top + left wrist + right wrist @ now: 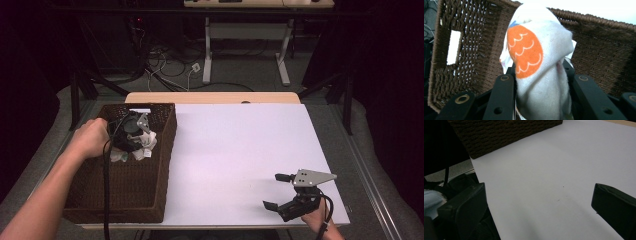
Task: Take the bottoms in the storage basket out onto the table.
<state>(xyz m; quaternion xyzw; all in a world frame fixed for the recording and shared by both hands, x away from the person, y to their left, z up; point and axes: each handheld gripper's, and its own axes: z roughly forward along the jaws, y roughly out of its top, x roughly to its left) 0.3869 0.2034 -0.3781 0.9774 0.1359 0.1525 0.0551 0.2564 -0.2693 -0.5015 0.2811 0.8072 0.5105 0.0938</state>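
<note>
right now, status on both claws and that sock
Left claw shut on white sock with orange patch, inside wicker basket. Right claw open, empty, above the white table. Nothing in the way.

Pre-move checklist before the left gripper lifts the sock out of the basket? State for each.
1. Left gripper shut on the sock: ok, white cloth with an orange patch is pinched between its jaws.
2. Single item in the grip: cannot tell, more cloth folds sit behind the sock.
3. Sock free of the basket wall: ok in the left gripper view, the weave lies behind it, apart.
4. Basket squarely on the table: not ok, its near left corner hangs past the edge.
5. Drop zone on the white sheet: ok, bare.
6. Right gripper out of the way: ok, open, empty, at the near right corner.
</note>
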